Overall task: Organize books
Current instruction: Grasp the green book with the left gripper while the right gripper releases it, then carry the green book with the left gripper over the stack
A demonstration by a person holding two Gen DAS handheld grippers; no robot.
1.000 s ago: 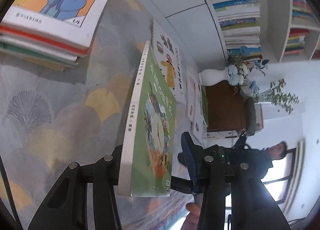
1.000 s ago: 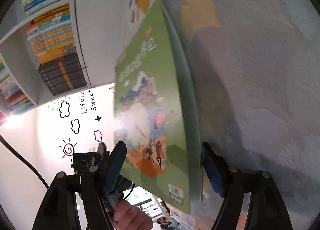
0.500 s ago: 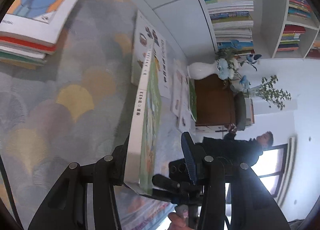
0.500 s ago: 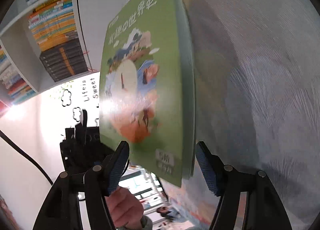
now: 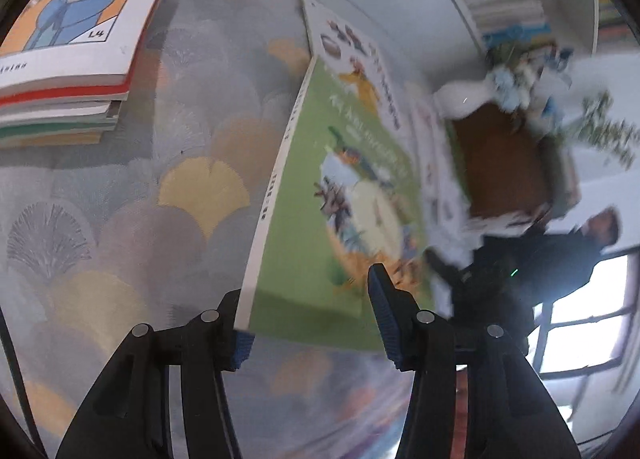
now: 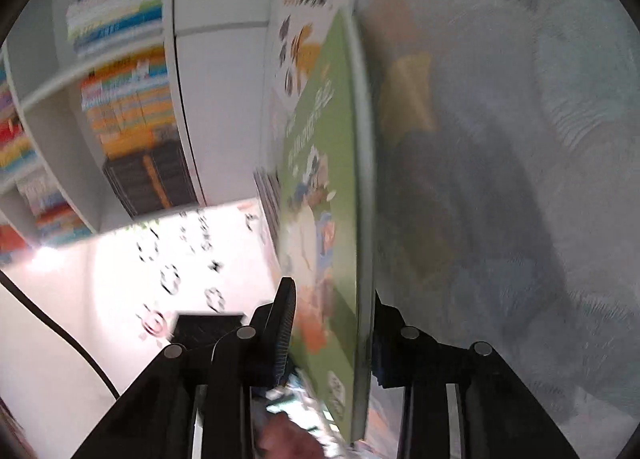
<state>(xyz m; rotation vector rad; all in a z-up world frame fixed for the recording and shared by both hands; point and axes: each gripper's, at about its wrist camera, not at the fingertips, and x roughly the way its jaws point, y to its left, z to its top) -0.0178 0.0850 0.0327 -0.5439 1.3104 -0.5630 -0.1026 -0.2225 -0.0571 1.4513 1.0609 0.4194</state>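
A thin green picture book [image 5: 340, 199] with a white spine hangs above the patterned carpet [image 5: 120, 219], between the two grippers. My left gripper [image 5: 308, 327] has the book's near corner between its jaws, which are opening. The spine touches the left-hand finger [image 5: 236, 335], while the other finger stands in front of the cover. In the right wrist view the green book [image 6: 332, 179] shows nearly edge-on. My right gripper [image 6: 332, 323] is closing on its near end, with both pads against it.
A stack of books [image 5: 60, 91] lies on the carpet at the upper left. A white picture book [image 5: 360, 55] lies beyond the green one. Behind stand a white bookshelf [image 6: 128, 99], a brown box [image 5: 500, 159], a white vase [image 5: 460, 99] and a person [image 5: 560, 255].
The right gripper's jaws have come together from wide apart onto the green book. The book has swung, so its cover faces the left camera more. Both views have turned and blurred.
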